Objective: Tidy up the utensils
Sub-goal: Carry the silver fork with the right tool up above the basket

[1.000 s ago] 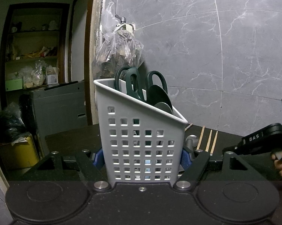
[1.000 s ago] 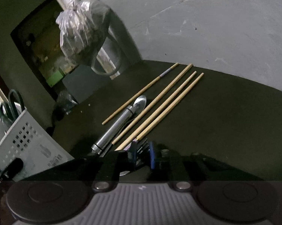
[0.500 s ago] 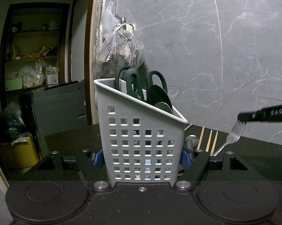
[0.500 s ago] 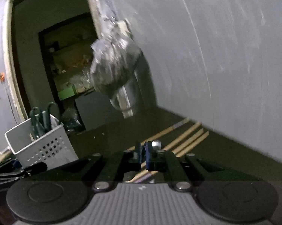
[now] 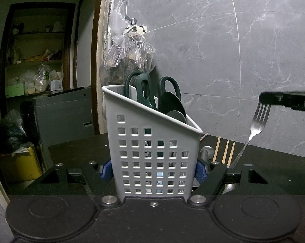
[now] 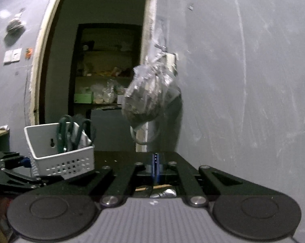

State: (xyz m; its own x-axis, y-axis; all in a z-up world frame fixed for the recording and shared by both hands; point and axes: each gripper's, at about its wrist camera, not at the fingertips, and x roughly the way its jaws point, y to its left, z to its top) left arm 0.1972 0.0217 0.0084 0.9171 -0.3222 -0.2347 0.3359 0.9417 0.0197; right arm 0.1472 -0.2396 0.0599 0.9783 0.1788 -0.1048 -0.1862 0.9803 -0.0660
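Fork [image 5: 258,121] is off the desk [image 5: 284,168] now, pinched by its tines in my right tool [image 5: 262,100] at the right of the left-wrist view. A second ago it lay among the chopsticks [image 5: 225,151] with the right tool down over it; half a second ago it was lifted but lower. Its handle hangs down and slants toward the caddy [image 5: 152,154], the lower end hidden behind my left tool's linkage.

Right tool: blue pads [image 6: 153,167] pressed flat together in its own view, gripping the fork by the tines; the fork itself does not show there. That view has swung from a steep look at the desk to a near-level look at the wall and doorway.

Left tool [image 5: 152,170]: clamped on the caddy's two side walls, unchanged across the second. Caddy stands upright near the desk's front edge, scissors [image 5: 150,91] and dark round-headed utensils already in it.

Chopsticks remain on the desk behind the caddy, toward the wall-side edge, beside a steel-handled utensil [image 5: 206,150].

Judgement: pick is done, carry under way. Fork sits well right of the caddy rim, so I need to bring it across and above the opening, handle first. Tine grip is narrow; fork may swing.
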